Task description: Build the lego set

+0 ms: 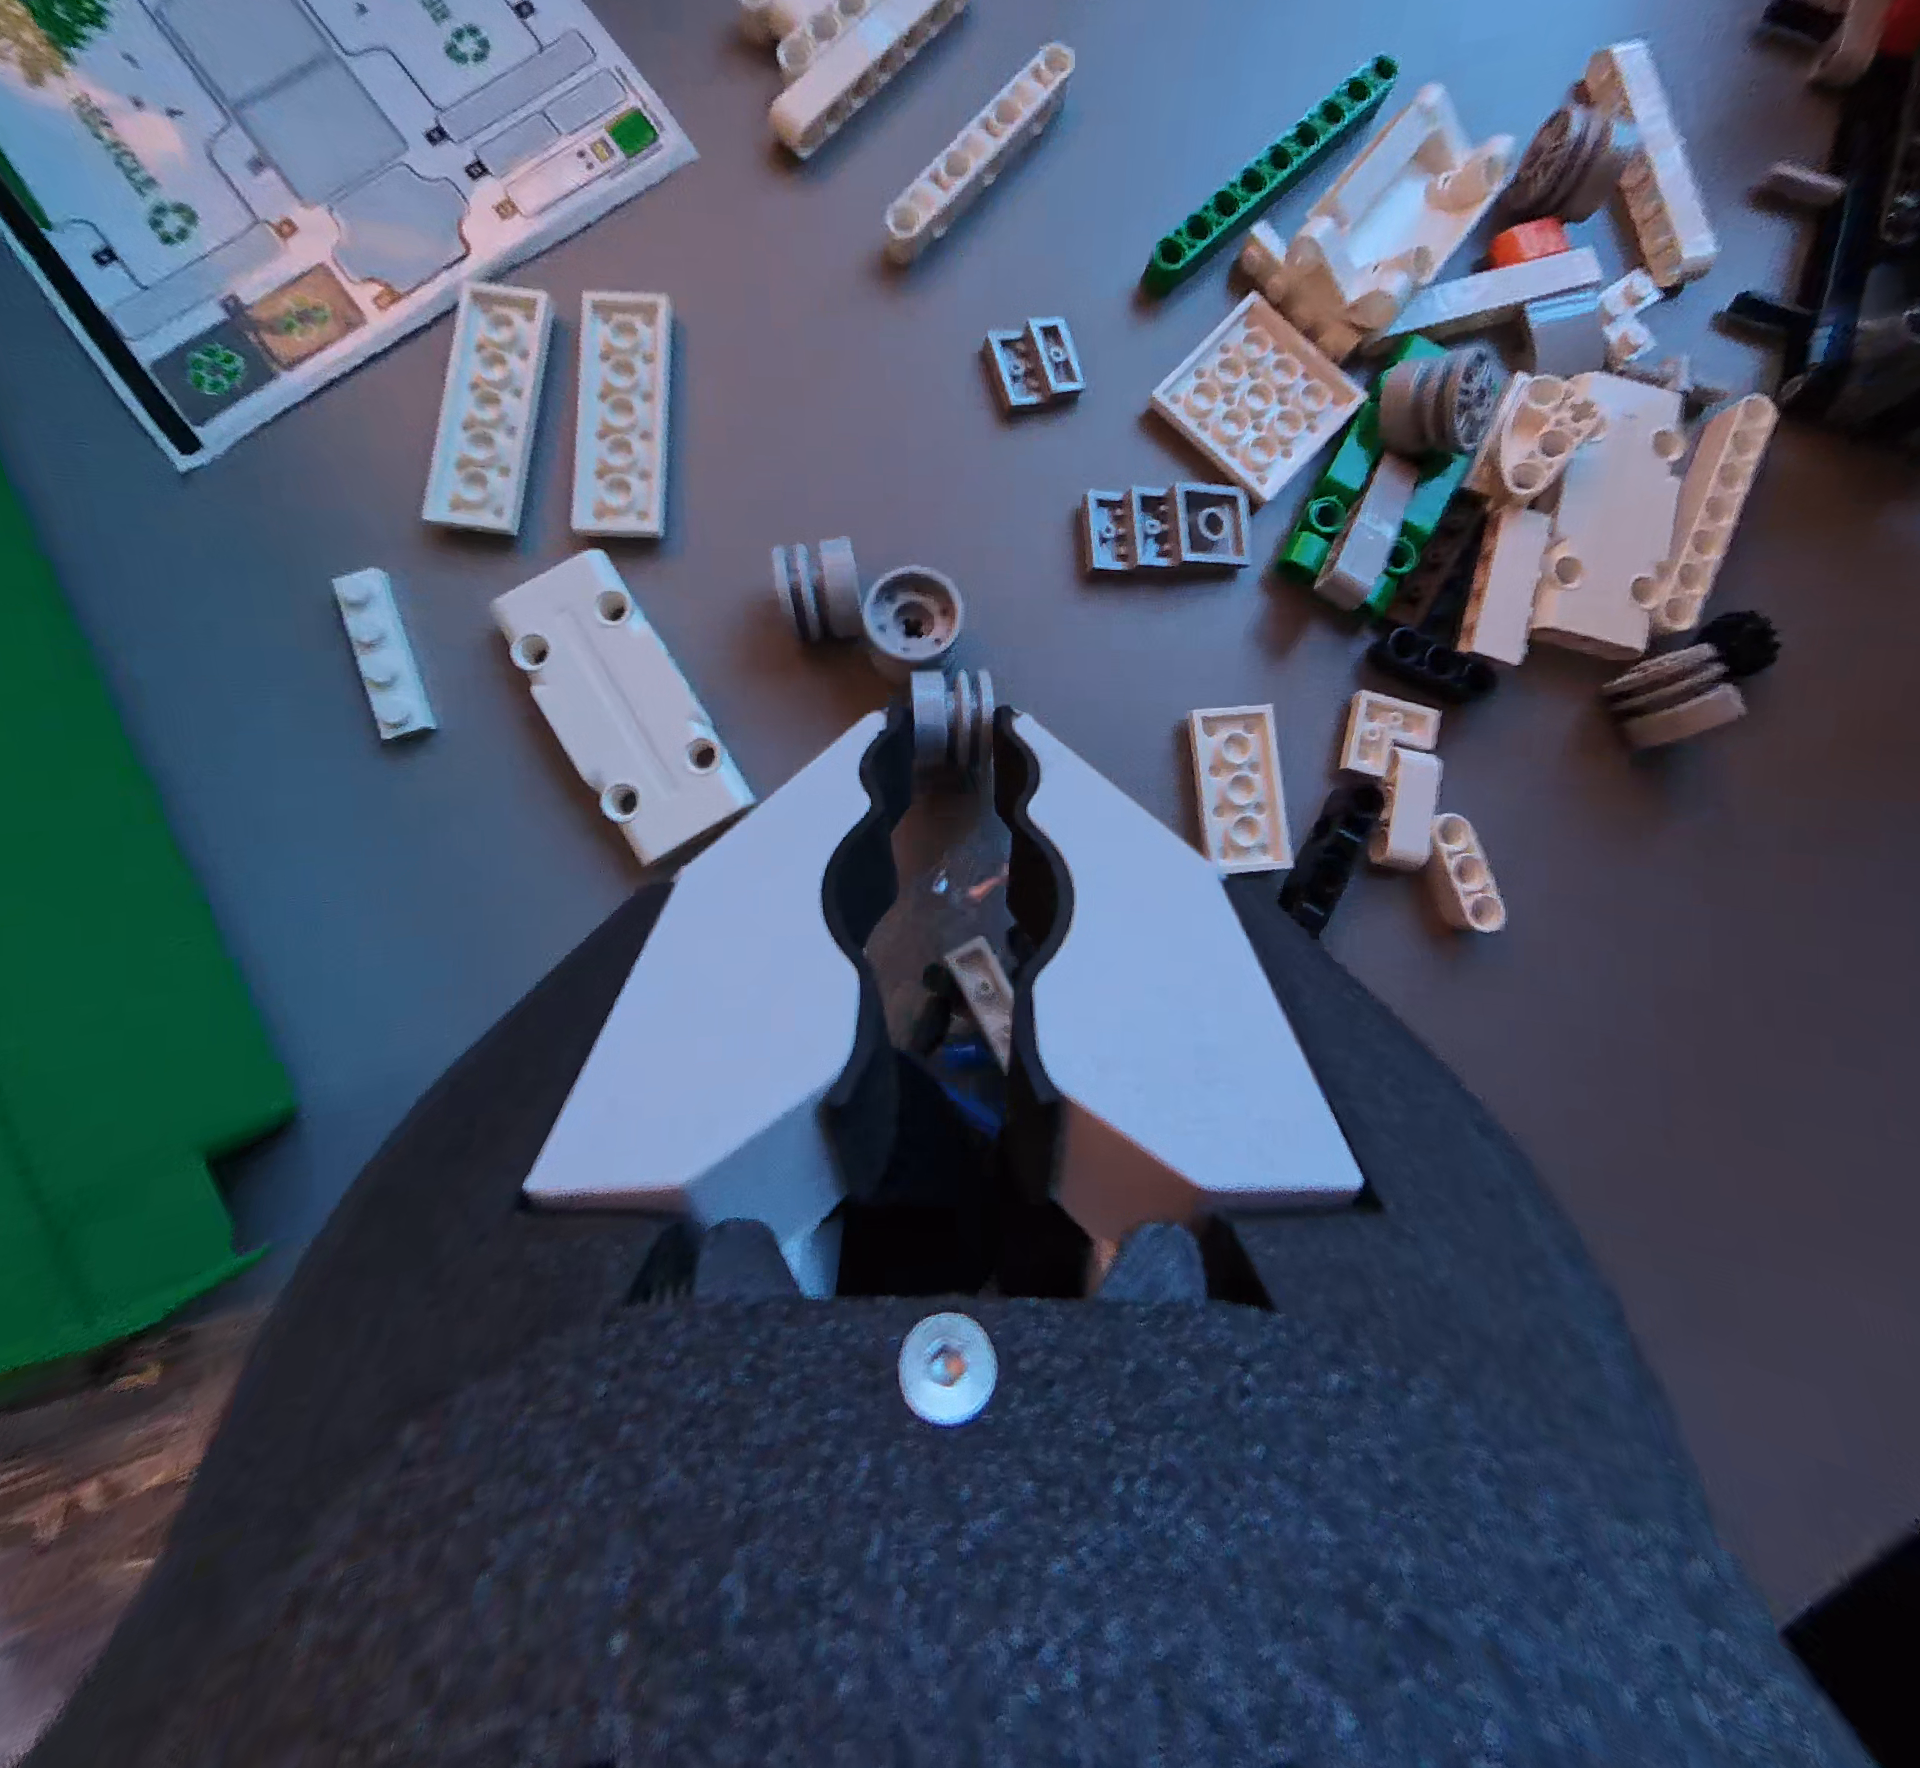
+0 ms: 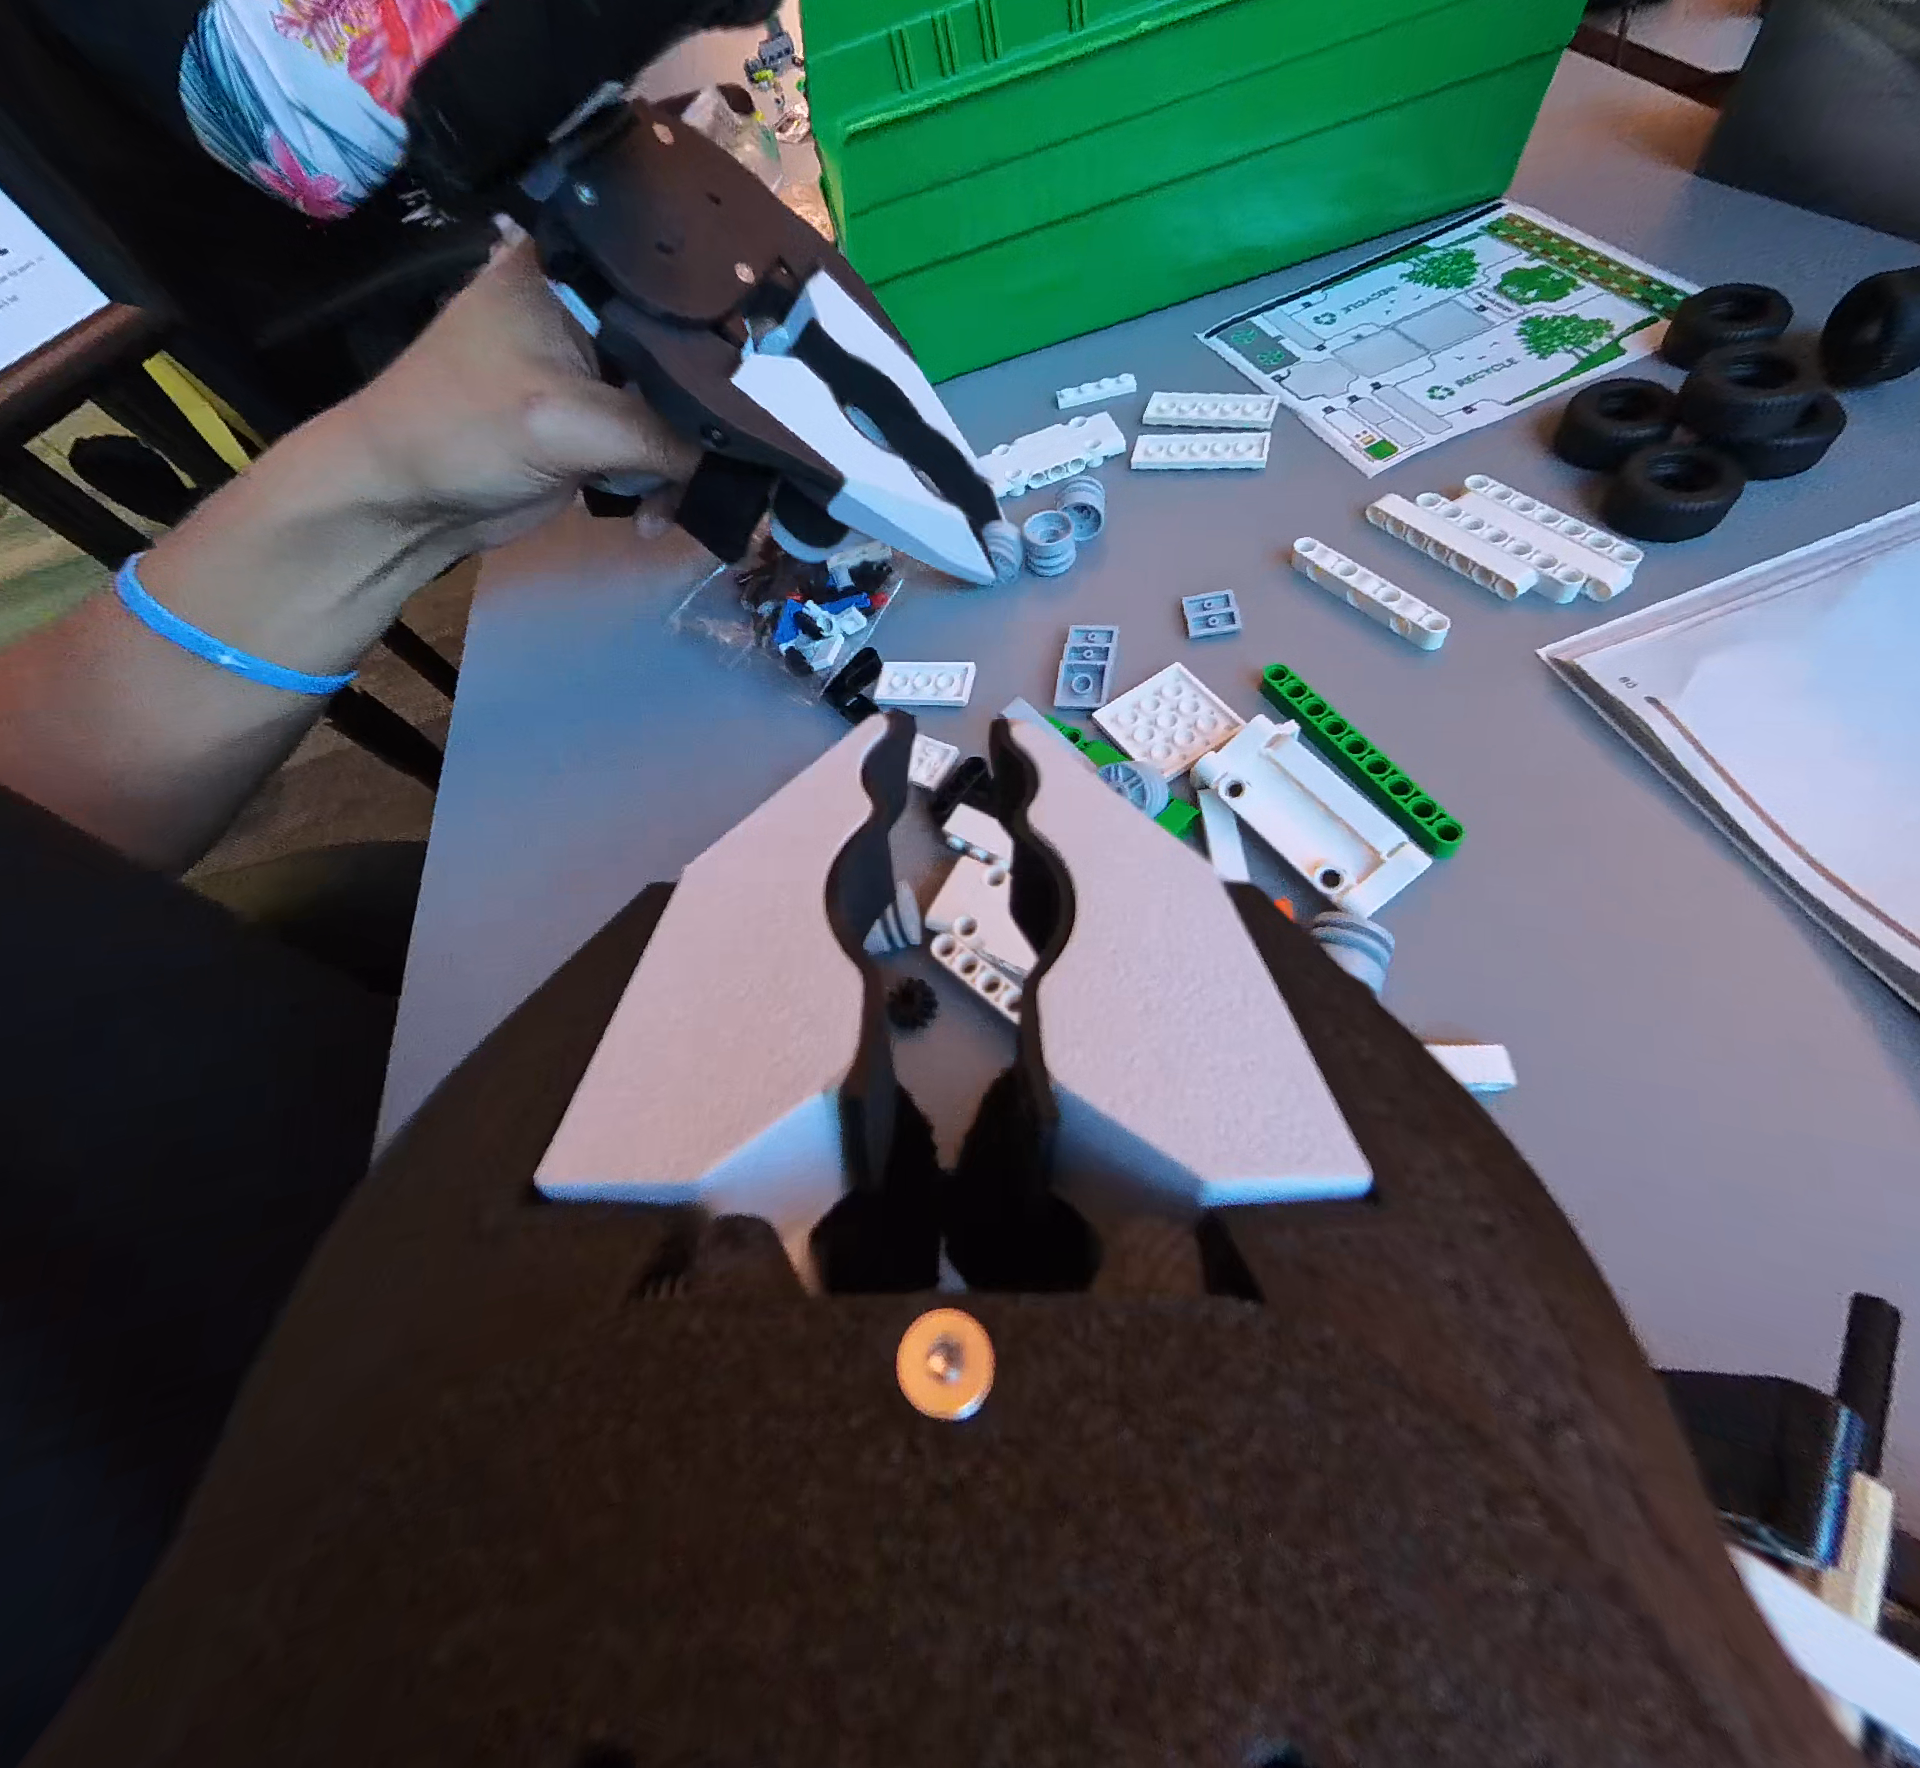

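My left gripper (image 1: 951,716) is shut on a grey wheel hub (image 1: 948,731), gripped at the fingertips just above the grey table. Two more grey hubs (image 1: 816,591) lie just beyond it. In the right wrist view the left gripper (image 2: 987,565) points down at those hubs (image 2: 1049,539). My right gripper (image 2: 948,742) is slightly open and empty, and hovers over a pile of white, green and grey pieces (image 2: 1174,721). A green beam (image 1: 1268,170) lies by that pile and also shows in the right wrist view (image 2: 1361,762).
A green bin (image 2: 1195,108) stands at the back, with a sticker sheet (image 2: 1434,336) and black tyres (image 2: 1704,419) to its right. An instruction booklet (image 2: 1787,721) lies far right. A clear bag of small parts (image 2: 800,617) sits near the table's left edge. White beams (image 1: 862,4) and plates (image 1: 551,409) lie scattered. Some 15 cm of space lies between my two pairs of fingers.
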`<act>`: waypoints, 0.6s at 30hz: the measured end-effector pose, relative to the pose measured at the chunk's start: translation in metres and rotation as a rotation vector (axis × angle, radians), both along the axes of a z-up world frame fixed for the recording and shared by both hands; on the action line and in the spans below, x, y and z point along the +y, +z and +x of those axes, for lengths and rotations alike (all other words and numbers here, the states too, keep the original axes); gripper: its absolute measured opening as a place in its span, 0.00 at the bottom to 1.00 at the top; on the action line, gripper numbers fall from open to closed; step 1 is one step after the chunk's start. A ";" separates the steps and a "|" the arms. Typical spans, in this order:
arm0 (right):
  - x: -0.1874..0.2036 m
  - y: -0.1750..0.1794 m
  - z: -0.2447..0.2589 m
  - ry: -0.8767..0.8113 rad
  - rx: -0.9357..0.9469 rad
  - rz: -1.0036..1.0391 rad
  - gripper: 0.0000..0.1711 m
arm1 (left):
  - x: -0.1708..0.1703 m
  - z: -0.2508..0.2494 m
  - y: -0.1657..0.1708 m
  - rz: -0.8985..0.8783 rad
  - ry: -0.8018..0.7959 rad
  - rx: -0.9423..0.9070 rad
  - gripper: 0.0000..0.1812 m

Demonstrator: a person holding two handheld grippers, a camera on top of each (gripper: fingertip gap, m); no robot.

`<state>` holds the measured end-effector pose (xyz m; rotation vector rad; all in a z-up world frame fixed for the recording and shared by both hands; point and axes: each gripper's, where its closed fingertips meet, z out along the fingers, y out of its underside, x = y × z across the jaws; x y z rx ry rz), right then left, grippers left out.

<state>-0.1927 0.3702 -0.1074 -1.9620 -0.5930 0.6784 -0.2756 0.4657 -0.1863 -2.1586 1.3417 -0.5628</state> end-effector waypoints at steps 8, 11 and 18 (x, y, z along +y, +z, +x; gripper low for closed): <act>-0.024 -0.004 0.024 -0.084 -0.008 0.000 0.09 | 0.011 0.004 0.027 0.159 0.066 -0.006 0.17; -0.038 -0.007 0.037 -0.125 0.007 -0.018 0.08 | -0.021 0.041 0.043 0.096 -0.057 -0.108 0.17; -0.052 -0.009 0.055 -0.167 0.029 -0.023 0.09 | -0.057 0.096 0.008 0.021 -0.193 -0.044 0.19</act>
